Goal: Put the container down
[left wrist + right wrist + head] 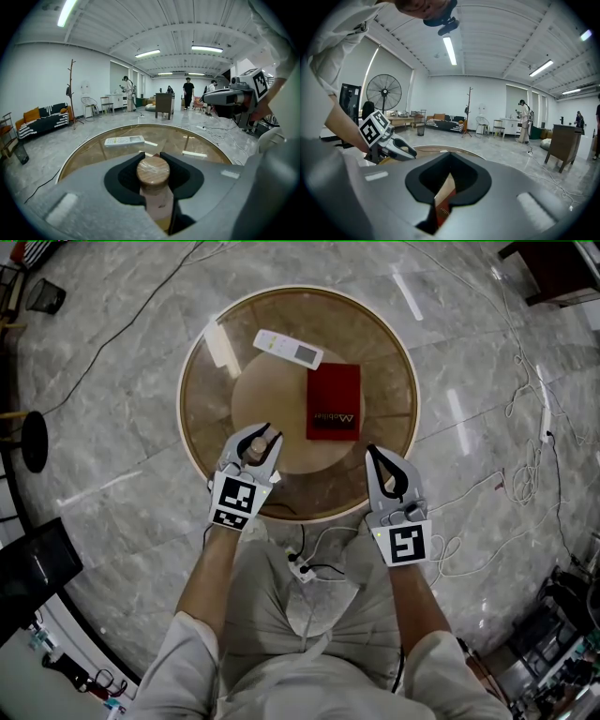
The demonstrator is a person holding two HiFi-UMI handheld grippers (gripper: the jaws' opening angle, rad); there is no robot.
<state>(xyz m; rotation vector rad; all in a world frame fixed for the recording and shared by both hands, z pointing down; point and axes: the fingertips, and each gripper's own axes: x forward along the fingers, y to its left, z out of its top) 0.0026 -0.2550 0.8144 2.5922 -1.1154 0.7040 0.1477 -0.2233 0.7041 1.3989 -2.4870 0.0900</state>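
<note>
My left gripper [259,439] is shut on a small container with a round wooden lid [255,446]. It holds the container upright over the near left part of the round glass table [386,354]. In the left gripper view the lid [153,170] sits between the dark pads and the pale body hangs below it. Whether its base touches the glass is hidden. My right gripper [372,452] hovers at the table's near right edge, its tips together with nothing between them. The left gripper [389,144] also shows in the right gripper view.
A white remote [289,349] lies at the far side of the table and a red book [334,401] lies right of centre. Cables and a power strip [302,568] trail on the marble floor near the person's legs. People stand far off in the room.
</note>
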